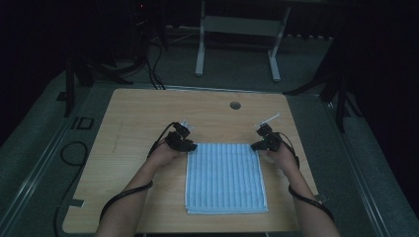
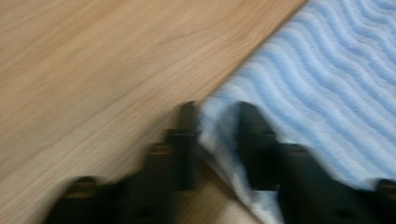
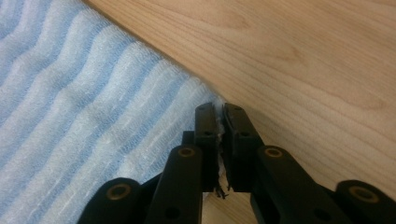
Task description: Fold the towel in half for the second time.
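Wood table (image 1: 148,113) in dark room — left gripper (image 2: 217,116), right gripper (image 3: 219,112) clamp blue towel (image 1: 225,175) far corners.

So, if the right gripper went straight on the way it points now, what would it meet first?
Probably only bare wooden table. The right gripper, its fingers shut on the blue towel corner, points along the towel's edge; depth is unclear.
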Action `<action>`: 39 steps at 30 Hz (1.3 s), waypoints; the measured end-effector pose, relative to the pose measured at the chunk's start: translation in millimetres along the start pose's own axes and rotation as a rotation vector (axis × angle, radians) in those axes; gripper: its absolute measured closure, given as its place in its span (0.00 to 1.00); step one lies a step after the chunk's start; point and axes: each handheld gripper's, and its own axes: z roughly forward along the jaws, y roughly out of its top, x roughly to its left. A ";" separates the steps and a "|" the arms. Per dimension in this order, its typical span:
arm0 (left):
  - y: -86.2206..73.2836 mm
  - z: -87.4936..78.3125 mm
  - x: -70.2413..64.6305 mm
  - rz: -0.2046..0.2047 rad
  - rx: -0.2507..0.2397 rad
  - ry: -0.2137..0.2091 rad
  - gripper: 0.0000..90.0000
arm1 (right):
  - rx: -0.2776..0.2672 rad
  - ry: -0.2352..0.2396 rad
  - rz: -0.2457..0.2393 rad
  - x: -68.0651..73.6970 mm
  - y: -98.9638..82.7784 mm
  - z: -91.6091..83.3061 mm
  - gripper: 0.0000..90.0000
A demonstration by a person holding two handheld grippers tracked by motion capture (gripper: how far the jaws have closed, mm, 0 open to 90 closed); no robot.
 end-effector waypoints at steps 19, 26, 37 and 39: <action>9.3 -71.6 -10.4 0.064 -0.197 -0.043 0.96 | -0.224 0.005 -0.050 9.6 15.3 -68.4 0.95; -20.6 -103.4 -39.8 0.130 -0.233 -0.102 0.96 | -0.322 0.067 -0.101 34.9 -30.8 -101.2 0.95; -76.1 -112.1 -99.9 0.191 -0.172 -0.162 0.96 | -0.283 0.115 -0.156 79.8 -117.1 -105.1 0.95; -86.2 -110.7 -109.7 0.206 -0.144 -0.181 0.96 | -0.269 0.123 -0.159 83.6 -128.6 -104.0 0.95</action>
